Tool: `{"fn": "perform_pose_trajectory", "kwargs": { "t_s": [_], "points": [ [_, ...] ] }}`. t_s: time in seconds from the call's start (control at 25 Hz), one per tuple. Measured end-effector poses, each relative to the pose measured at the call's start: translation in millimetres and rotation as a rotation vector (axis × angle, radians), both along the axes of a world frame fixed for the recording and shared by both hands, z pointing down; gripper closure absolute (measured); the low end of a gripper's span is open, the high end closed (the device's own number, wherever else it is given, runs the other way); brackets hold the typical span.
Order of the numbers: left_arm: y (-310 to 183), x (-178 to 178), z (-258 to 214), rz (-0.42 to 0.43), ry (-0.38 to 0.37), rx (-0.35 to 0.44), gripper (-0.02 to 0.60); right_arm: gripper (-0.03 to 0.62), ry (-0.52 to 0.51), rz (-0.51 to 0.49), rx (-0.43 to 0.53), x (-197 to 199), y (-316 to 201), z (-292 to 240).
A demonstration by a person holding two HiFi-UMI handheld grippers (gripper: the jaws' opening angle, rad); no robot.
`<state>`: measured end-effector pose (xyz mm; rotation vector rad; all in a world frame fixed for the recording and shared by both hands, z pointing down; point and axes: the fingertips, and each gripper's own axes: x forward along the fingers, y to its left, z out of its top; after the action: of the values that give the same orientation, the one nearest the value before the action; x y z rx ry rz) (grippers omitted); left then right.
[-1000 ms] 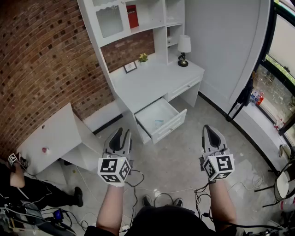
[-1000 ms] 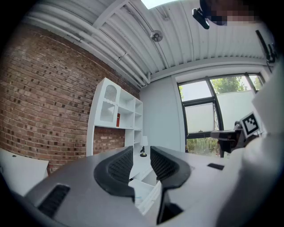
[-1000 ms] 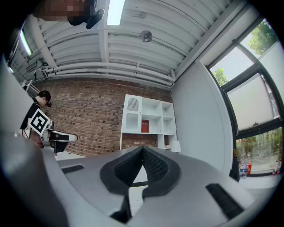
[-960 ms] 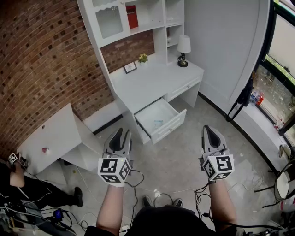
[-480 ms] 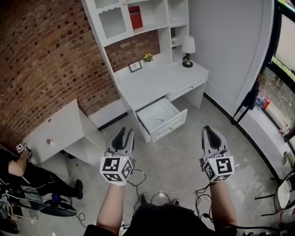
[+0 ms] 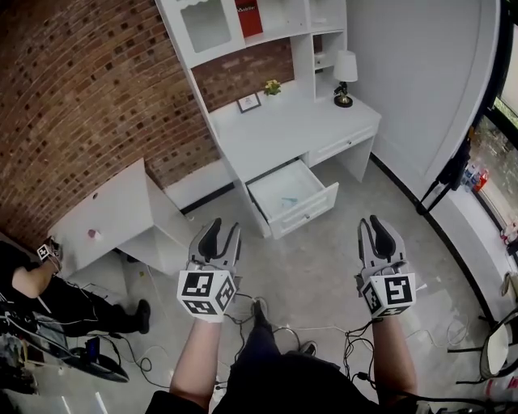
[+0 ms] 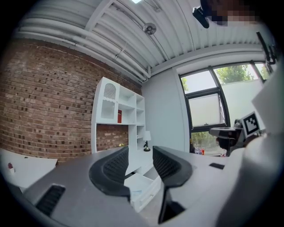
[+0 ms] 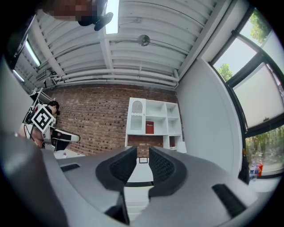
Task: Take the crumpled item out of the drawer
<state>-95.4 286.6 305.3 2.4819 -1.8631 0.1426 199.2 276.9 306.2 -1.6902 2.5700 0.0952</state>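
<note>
Head view, drawer [image 6: 311,213] shifted up-right, left gripper [image 6: 222,229] jaws just opening, empty.

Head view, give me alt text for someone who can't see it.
An open drawer in a white desk holds a small crumpled item, well ahead of the left hand-held gripper and right hand-held gripper, both empty. The left jaws have just been opening; both pairs stand apart.

No text is legible. The red book [image 6: 249,18] on the upper shelf [image 6: 283,16] carries white cover lettering, too small to read.
</note>
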Motion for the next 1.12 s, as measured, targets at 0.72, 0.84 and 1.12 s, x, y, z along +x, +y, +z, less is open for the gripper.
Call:
{"fn": "perform_pose_trajectory", "kwargs": {
  "t_s": [0.72,0.84,1.12],
  "points": [
    [-226,-64,58,0.117,0.083,-0.043,0.43,0.502,0.034,0.214,-0.094,-36,-167,22],
    [-264,-83,68,0.159,0.092,-0.058,0.43,0.51,0.068,0.234,-0.102,-58,-197,23],
    [-317,-104,86,0.21,0.107,-0.079,0.43,0.51,0.08,0.293,-0.111,-82,-237,24]
  ]
}}
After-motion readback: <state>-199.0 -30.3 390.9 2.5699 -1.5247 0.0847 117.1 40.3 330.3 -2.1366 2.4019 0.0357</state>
